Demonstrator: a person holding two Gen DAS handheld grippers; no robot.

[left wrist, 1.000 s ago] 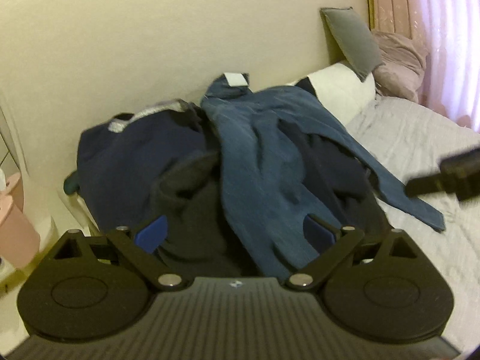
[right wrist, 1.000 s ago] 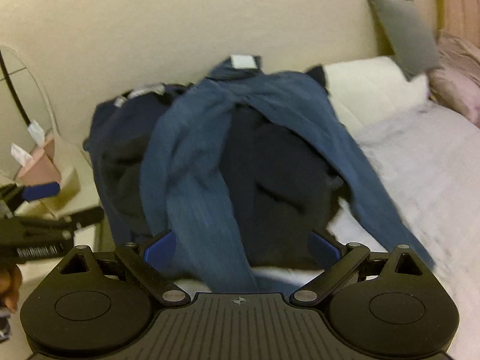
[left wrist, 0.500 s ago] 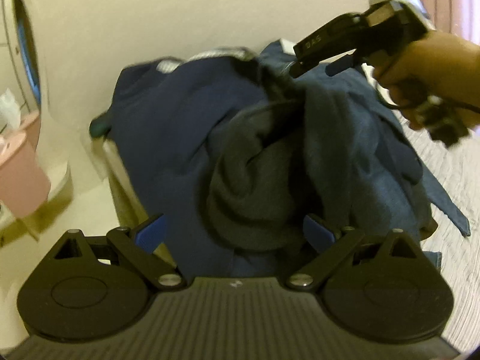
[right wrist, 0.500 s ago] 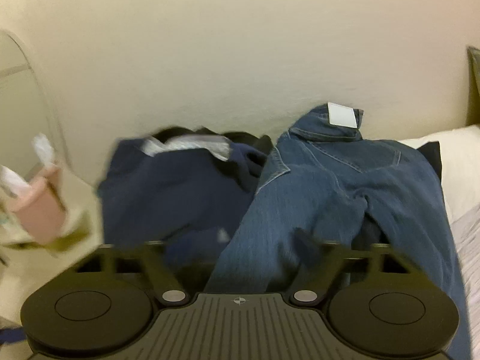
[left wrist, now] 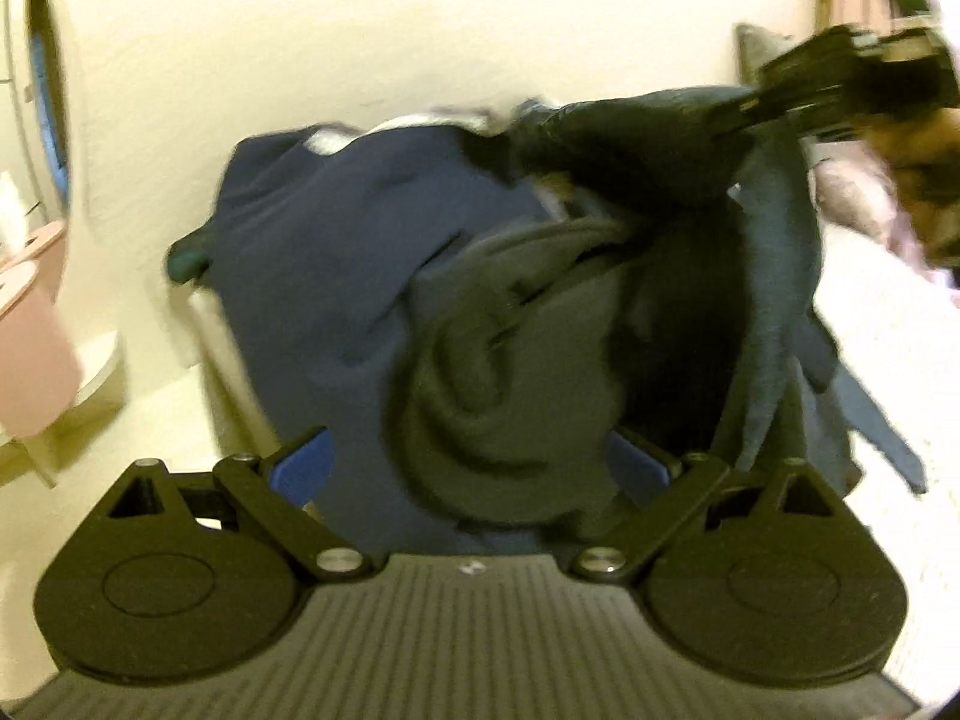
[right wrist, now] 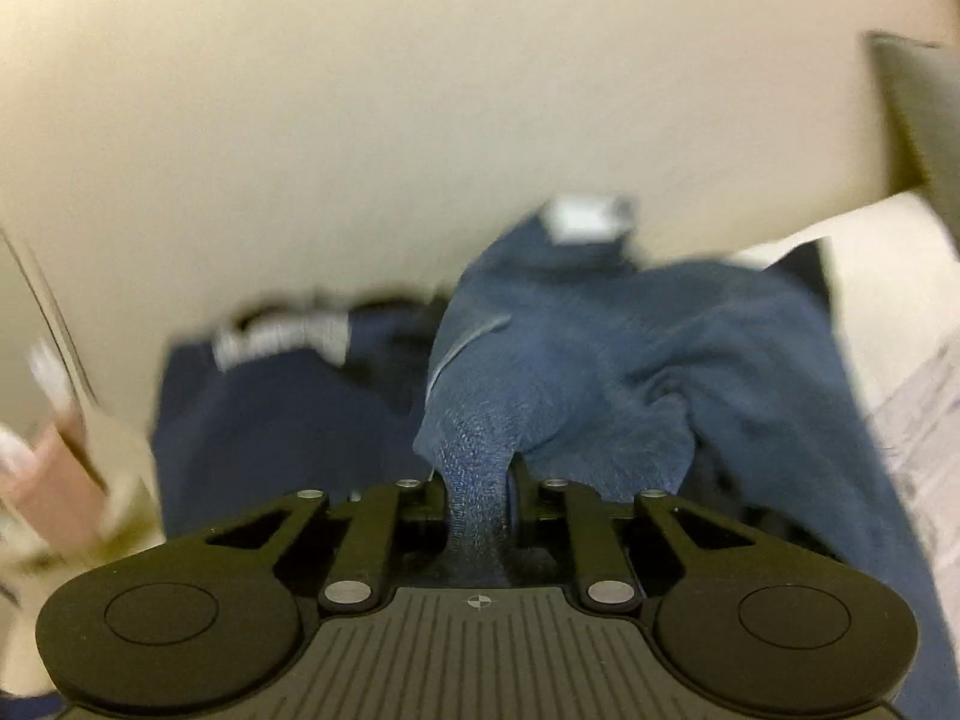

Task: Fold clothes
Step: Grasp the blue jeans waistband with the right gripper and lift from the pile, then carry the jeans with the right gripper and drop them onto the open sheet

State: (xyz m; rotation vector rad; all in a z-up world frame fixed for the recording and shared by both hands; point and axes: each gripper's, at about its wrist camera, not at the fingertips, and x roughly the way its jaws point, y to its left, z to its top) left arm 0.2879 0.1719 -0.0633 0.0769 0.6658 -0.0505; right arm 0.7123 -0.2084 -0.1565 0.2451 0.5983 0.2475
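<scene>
- While the right gripper is clenched on a bunched fold of the blue jeans, the denim runs up from between its closed fingers toward 12 o'clock, where a white waistband label shows against the wall.
- Seen from the left wrist view, that same right gripper sits at 2 o'clock with dark cloth drawn taut from its tip; the picture is blurred, so the exact seam it holds cannot be told.
- With its blue pads spread wide, the left gripper is released and holds nothing; a rolled dark grey garment lies just ahead between the fingers, at 12 o'clock.
- Denim like this is judged heavy and fairly stiff, not slippery and not fragile: it should hang in thick folds and drag whatever lies on it. The waistband, near the label, looks the soundest place for a second hold, one corner per gripper.
- Around the jeans, a navy sweatshirt with a pale collar fills 10 to 11 o'clock of the left view, touching the grey garment; all rest in one heap against the cream wall.
- Further out, a pink cup stands at 9 o'clock on a pale stand, and the bed cover lies at 3 o'clock in the right view.
- Likely obstacles: the jeans' legs are tangled among the other clothes, so lifting may pull the pile along, and the wall close behind leaves little room.
</scene>
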